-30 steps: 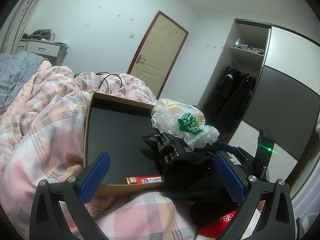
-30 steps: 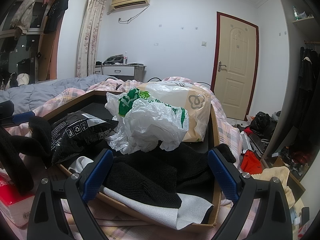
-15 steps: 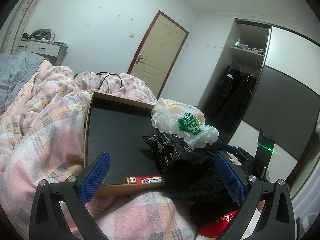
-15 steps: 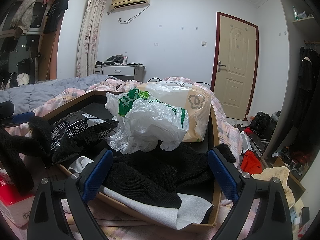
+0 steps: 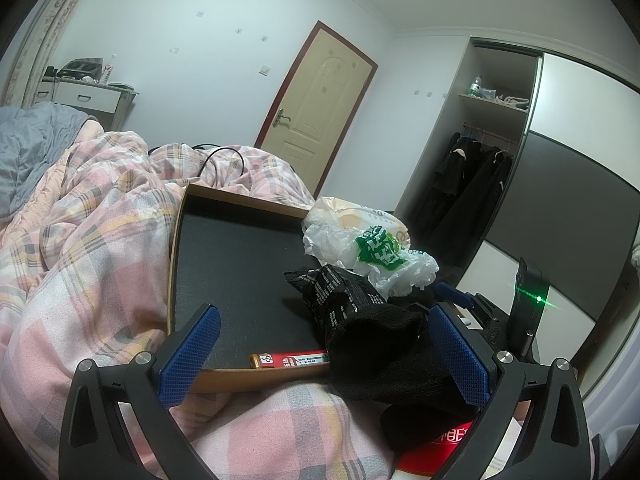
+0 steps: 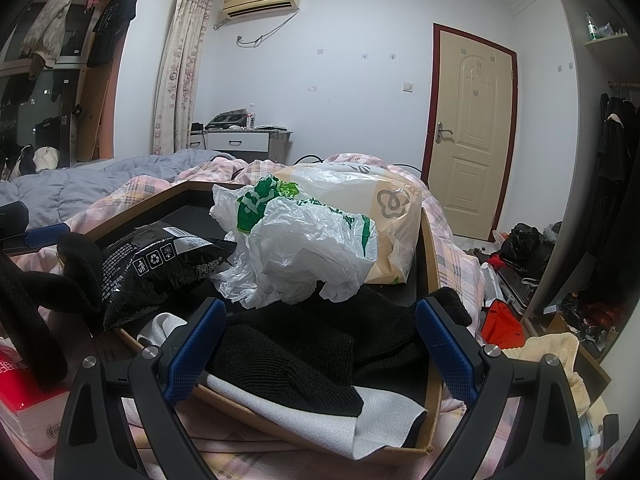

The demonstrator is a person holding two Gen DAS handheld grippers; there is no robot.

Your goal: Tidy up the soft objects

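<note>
A shallow tray with a brown rim (image 5: 173, 264) and black lining lies on the pink plaid bed. At its near right corner a black sock (image 5: 384, 344) lies bunched between the pads of my open left gripper (image 5: 326, 354), closer to the right pad. Behind it sit a black foil packet (image 5: 340, 292) and a crumpled white bag with green print (image 5: 376, 252). My right gripper (image 6: 322, 348) is open over folded black socks (image 6: 288, 356) that rest on a pale grey cloth (image 6: 372, 412) in the tray (image 6: 428, 248). The white bag (image 6: 300, 248) and black packet (image 6: 160, 268) lie beyond.
A beige bag (image 6: 388, 208) fills the tray's far right corner. A red tissue pack (image 6: 20, 392) lies left of the tray, and a small red-and-white box (image 5: 292, 360) sits against its near rim. The floor by the wardrobe (image 6: 520, 248) is cluttered.
</note>
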